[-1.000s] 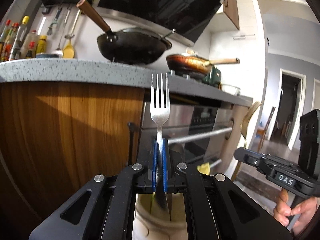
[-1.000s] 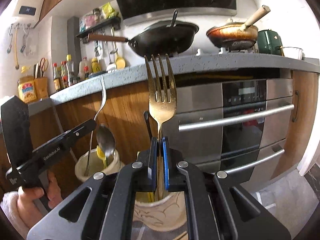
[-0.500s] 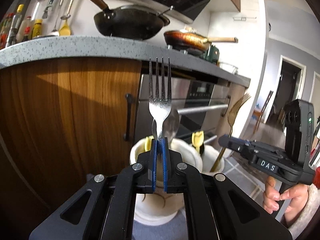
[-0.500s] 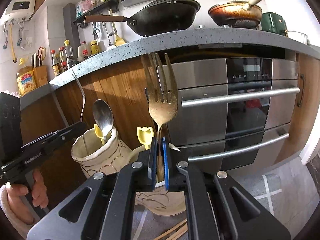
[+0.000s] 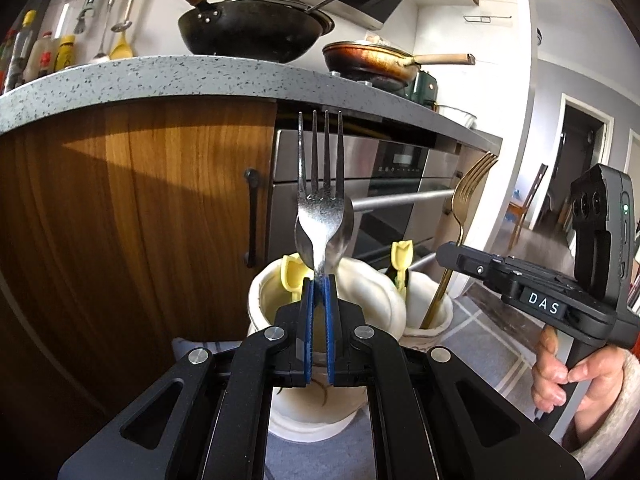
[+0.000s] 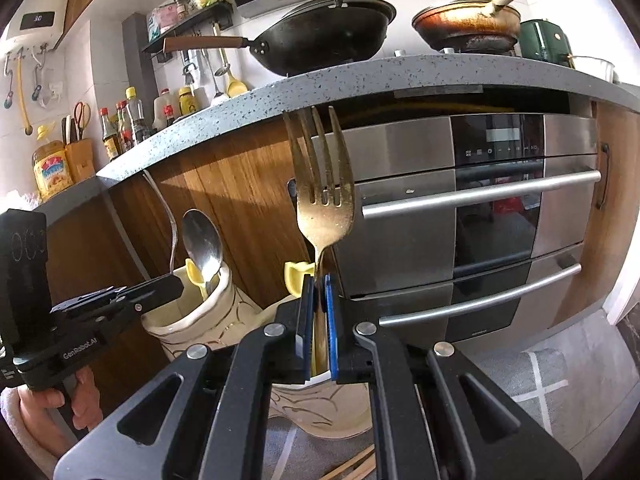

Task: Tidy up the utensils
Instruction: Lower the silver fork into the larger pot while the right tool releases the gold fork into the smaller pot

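Steel fork, speckled and four-tined, stands pinched in the left gripper jaws. Tarnished brass fork stands pinched in the right gripper above glossy cream ceramic holders.

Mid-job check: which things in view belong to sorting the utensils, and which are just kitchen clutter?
In the job:
- silver fork, in the left tool
- gold fork, in the right tool
- two cream holders
- silver spoon in a holder

Lying about:
- black wok
- frying pan
- sauce bottles
- oven
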A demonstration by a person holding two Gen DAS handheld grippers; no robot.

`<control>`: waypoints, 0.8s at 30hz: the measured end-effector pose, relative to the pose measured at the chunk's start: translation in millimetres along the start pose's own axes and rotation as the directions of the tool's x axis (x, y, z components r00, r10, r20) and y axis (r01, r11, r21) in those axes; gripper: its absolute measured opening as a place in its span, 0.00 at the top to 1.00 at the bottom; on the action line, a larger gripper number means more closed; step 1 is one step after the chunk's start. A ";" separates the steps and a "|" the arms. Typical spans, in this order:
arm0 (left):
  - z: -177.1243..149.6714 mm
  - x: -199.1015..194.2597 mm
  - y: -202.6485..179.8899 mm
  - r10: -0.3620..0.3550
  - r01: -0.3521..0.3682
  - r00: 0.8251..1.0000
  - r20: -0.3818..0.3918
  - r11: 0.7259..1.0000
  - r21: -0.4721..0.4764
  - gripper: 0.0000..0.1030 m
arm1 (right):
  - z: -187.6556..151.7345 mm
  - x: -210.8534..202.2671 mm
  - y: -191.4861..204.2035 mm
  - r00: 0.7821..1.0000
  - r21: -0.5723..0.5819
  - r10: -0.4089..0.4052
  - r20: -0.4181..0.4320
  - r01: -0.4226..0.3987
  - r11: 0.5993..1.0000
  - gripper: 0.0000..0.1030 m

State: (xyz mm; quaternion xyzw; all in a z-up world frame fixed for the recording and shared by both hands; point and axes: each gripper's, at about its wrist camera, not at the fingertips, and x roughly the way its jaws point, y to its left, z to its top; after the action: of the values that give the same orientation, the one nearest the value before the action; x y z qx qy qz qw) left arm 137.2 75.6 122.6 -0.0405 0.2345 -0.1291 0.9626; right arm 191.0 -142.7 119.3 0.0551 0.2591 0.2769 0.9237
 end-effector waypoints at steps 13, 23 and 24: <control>0.1 0.0 1.0 -0.012 0.012 1.000 -0.002 1.000 -0.004 0.94 | -1.2 2.6 -14.5 1.000 0.062 -0.008 0.006 0.008 0.998 0.94; 5.7 -7.2 2.1 -0.004 0.005 1.000 0.024 1.000 -0.018 0.75 | 1.2 0.3 -19.9 1.000 0.081 -0.017 0.011 0.016 0.997 0.80; 6.3 -7.9 1.4 -0.002 0.002 1.000 0.023 1.000 -0.016 0.73 | 1.6 -1.1 -19.5 1.000 0.079 -0.010 0.015 0.009 0.997 0.68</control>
State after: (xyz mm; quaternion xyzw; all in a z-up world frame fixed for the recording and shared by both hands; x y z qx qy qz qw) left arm 133.6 79.2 131.6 -0.0498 0.2245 -0.1276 0.9648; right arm 200.4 -159.6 116.4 0.0924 0.2628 0.2616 0.9241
